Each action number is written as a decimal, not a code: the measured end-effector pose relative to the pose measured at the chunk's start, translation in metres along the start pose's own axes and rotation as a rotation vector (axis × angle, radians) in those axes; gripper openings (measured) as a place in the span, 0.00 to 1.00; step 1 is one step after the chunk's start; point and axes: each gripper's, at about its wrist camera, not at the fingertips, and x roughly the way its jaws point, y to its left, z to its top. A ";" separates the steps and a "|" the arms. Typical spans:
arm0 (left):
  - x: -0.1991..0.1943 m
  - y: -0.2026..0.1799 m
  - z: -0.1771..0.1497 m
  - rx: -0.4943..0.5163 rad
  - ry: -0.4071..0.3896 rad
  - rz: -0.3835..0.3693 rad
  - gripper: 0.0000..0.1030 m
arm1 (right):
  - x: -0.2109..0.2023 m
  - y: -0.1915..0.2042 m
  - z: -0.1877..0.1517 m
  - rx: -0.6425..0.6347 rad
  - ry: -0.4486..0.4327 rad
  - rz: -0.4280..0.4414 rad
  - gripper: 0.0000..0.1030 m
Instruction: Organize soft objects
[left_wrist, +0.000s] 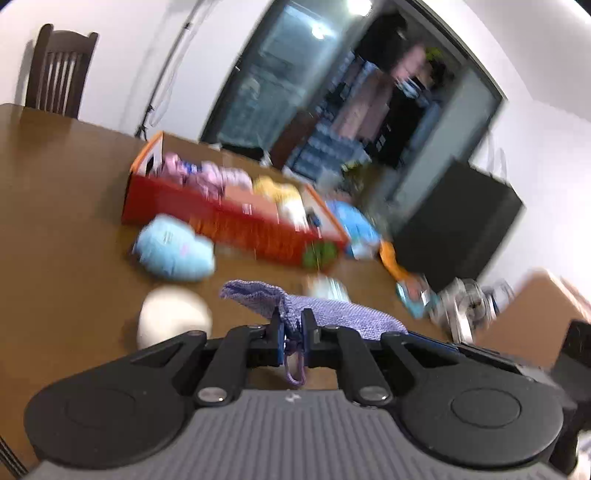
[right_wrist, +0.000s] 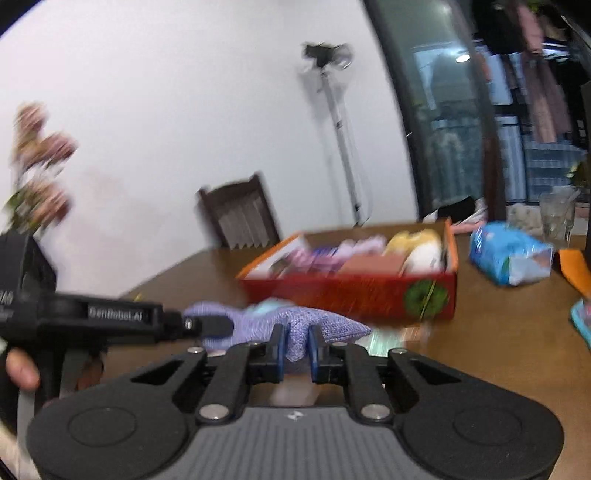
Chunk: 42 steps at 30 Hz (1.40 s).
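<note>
Both grippers hold one purple knitted cloth (left_wrist: 332, 310) above the brown table (left_wrist: 55, 229). My left gripper (left_wrist: 293, 323) is shut on its near edge. My right gripper (right_wrist: 295, 343) is shut on the cloth (right_wrist: 321, 325) too, and in the right wrist view the left gripper (right_wrist: 218, 326) pinches the cloth's left end. A red cardboard box (left_wrist: 229, 218) with pink and yellow soft items stands beyond; it also shows in the right wrist view (right_wrist: 351, 291). A light blue plush (left_wrist: 173, 251) and a white ball (left_wrist: 173, 314) lie in front of it.
A blue packet (right_wrist: 509, 258) and an orange item (right_wrist: 576, 269) lie right of the box, with a glass (right_wrist: 557, 218) behind. A black box (left_wrist: 454, 225) stands at the table's far right. A dark wooden chair (right_wrist: 240, 214) stands at the far edge.
</note>
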 end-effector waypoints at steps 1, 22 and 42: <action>-0.011 0.000 -0.013 0.015 0.017 -0.003 0.09 | -0.008 0.004 -0.013 0.017 0.025 0.018 0.12; -0.037 0.035 -0.073 -0.008 0.059 0.140 0.31 | 0.009 0.038 -0.061 0.081 0.135 -0.066 0.32; -0.055 0.036 -0.067 0.022 0.020 0.088 0.65 | -0.001 0.042 -0.065 0.033 0.249 -0.019 0.30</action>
